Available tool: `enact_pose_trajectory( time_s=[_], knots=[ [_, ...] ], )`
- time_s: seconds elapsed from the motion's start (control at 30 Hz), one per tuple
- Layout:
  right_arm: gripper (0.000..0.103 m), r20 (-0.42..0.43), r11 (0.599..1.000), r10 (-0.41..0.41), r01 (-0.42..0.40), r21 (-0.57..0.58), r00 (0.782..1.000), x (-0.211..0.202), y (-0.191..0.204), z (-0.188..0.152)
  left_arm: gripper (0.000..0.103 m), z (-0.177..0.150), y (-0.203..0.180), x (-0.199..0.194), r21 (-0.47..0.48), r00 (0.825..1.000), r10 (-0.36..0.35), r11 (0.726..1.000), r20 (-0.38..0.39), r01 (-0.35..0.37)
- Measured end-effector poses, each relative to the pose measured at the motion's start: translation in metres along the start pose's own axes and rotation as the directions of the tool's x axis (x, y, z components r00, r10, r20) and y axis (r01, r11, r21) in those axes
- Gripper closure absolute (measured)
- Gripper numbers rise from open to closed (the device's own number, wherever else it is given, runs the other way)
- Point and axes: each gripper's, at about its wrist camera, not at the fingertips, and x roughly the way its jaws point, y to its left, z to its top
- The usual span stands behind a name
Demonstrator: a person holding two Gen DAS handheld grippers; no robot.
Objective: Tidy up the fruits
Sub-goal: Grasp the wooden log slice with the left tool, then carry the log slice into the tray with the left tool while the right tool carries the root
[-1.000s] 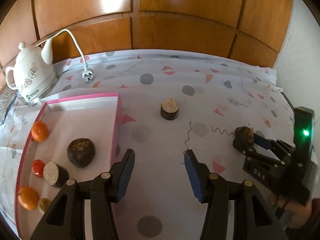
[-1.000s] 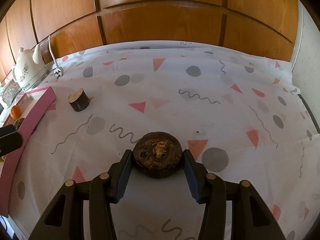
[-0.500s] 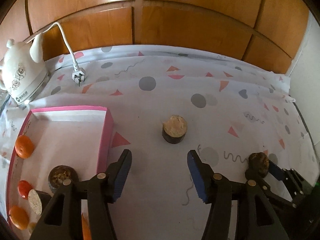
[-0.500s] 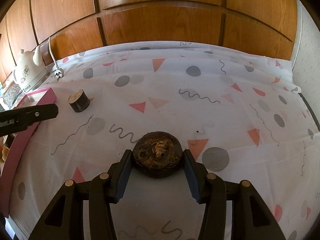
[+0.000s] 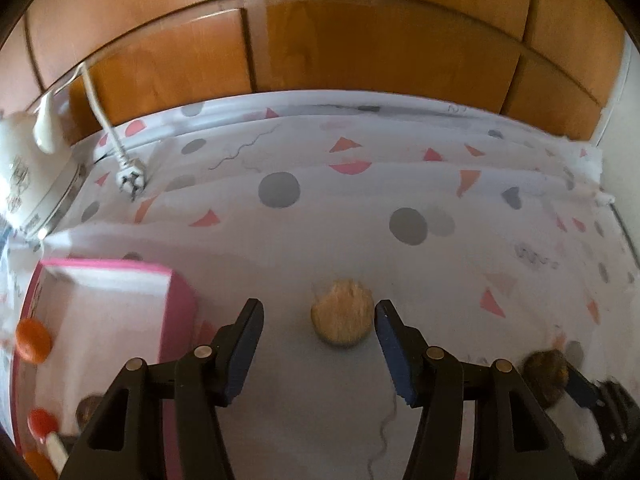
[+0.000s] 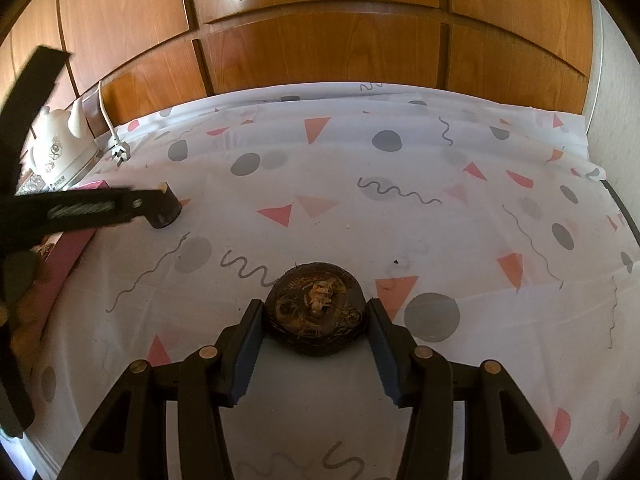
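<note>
My left gripper (image 5: 319, 320) is open, its jaws on either side of a short dark cylinder-shaped fruit piece with a tan cut top (image 5: 341, 312) standing on the cloth; they do not touch it. The same piece shows in the right wrist view (image 6: 167, 210), partly hidden by the left gripper's finger (image 6: 100, 206). My right gripper (image 6: 316, 322) is shut on a round dark brown fruit with a fibrous top (image 6: 316, 308), also seen in the left wrist view (image 5: 545, 372). A pink tray (image 5: 178, 300) at the left holds orange fruits (image 5: 33, 340), a red one (image 5: 42, 422) and dark pieces.
A white electric kettle (image 5: 24, 176) with cord and plug (image 5: 130, 182) stands at the back left. Wooden panels (image 5: 360, 40) rise behind the table. The white patterned tablecloth (image 6: 400, 216) covers the table, whose right edge meets a pale wall.
My left gripper has moved forward and right, away from the tray, until its open jaws straddle the tan-topped piece. The right gripper has stayed put, still holding the brown fruit.
</note>
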Motion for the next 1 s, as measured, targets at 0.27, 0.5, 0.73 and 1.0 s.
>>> enact_pose_trajectory(
  time_s=[0.27, 0.5, 0.73, 1.0],
  knots=[
    [0.051, -0.001, 1.0, -0.001, 0.001, -0.001, 1.0, 0.001, 0.001, 0.0, 0.07, -0.02, -0.01, -0.005, 0.048, 1.0, -0.031, 0.998, 0.002, 0.031],
    [0.051, -0.006, 1.0, -0.008, 0.008, -0.008, 1.0, 0.001, 0.002, 0.0, 0.07, -0.065, -0.008, -0.041, 0.057, 0.998, -0.057, 0.997, 0.007, 0.056],
    [0.051, -0.005, 0.999, -0.025, 0.025, -0.021, 1.0, 0.002, 0.005, 0.0, 0.07, -0.111, -0.006, -0.069, 0.085, 0.998, -0.041, 0.996, 0.04, 0.038],
    [0.051, -0.006, 1.0, -0.024, 0.023, -0.017, 1.0, 0.001, 0.004, 0.0, 0.069, -0.125, -0.002, -0.069, 0.097, 0.99, -0.055, 0.994, 0.127, 0.043]
  ],
)
